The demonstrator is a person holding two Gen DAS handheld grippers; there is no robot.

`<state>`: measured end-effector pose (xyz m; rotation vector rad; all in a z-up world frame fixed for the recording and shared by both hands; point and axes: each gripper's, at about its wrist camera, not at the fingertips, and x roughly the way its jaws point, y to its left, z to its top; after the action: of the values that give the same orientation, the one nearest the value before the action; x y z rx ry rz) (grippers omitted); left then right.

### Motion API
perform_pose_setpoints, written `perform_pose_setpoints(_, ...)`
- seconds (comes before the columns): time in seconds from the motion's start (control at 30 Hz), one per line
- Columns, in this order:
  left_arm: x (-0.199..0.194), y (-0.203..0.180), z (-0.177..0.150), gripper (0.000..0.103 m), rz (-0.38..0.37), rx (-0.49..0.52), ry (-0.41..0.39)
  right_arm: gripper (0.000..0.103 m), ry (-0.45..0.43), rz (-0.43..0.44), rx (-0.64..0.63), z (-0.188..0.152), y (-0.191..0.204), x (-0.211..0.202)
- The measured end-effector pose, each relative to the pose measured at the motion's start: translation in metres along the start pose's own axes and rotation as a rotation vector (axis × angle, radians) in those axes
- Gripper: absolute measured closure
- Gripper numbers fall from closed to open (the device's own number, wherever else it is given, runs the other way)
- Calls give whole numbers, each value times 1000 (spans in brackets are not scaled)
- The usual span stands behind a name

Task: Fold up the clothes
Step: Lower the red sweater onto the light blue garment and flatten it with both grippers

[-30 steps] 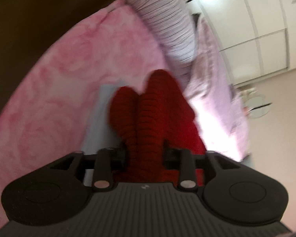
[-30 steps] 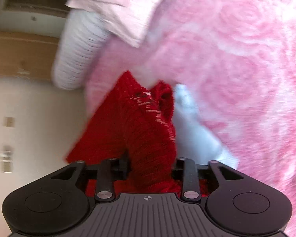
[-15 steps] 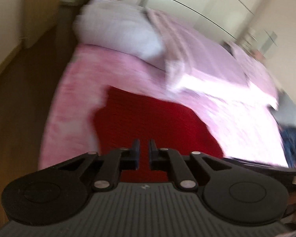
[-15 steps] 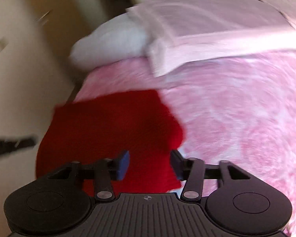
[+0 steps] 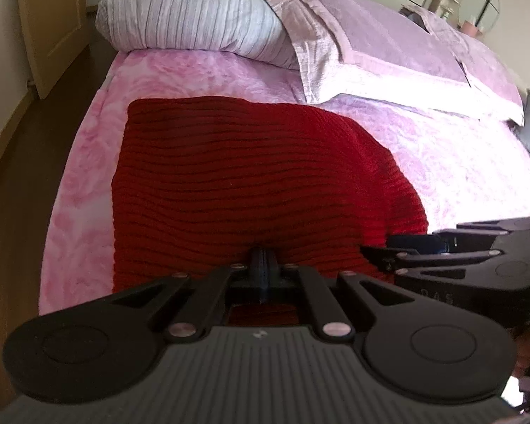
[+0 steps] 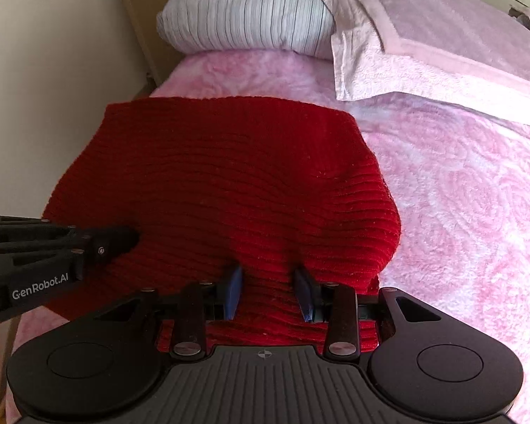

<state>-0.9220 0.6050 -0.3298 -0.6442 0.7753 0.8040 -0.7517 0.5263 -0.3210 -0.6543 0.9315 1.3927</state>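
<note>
red sweater (image 5: 251, 183) now folded flat, left claw (image 5: 264, 268) closed

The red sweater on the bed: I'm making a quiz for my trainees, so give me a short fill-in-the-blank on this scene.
1. The red sweater lies on a ____ blanket.
2. The left gripper's jaws are ____.
3. The pillow beyond the sweater has a ____ pattern.
4. The right gripper's jaws stand ____.

Missing words: pink; shut; striped; open
</note>
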Motion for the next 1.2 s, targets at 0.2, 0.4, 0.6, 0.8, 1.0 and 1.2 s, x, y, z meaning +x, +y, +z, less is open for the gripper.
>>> perform_pose_setpoints(0.2, -24, 5, 24, 101, -39, -85, 53, 65, 40, 44, 32, 6, -13, -14)
perform_pose_setpoints(0.4, -8, -2, 51, 101, -33, -13, 9, 65, -68, 89, 74, 33, -24, -20)
perform_pose_setpoints(0.6, 42, -2, 55, 100, 52, 57, 42, 65, -16, 63, 59, 33, -24, 37)
perform_pose_setpoints(0.8, 15, 1, 54, 101, 41, -19, 12, 65, -43, 81, 79, 39, -34, 25)
perform_pose_setpoints(1.0, -31, 20, 24, 101, 85, -85, 11, 65, -80, 104, 180, 18, -48, -29)
perform_pose_setpoints(1.2, -22, 22, 7, 101, 144, -105, 43, 65, 15, 59, 106, -6, -18, -11)
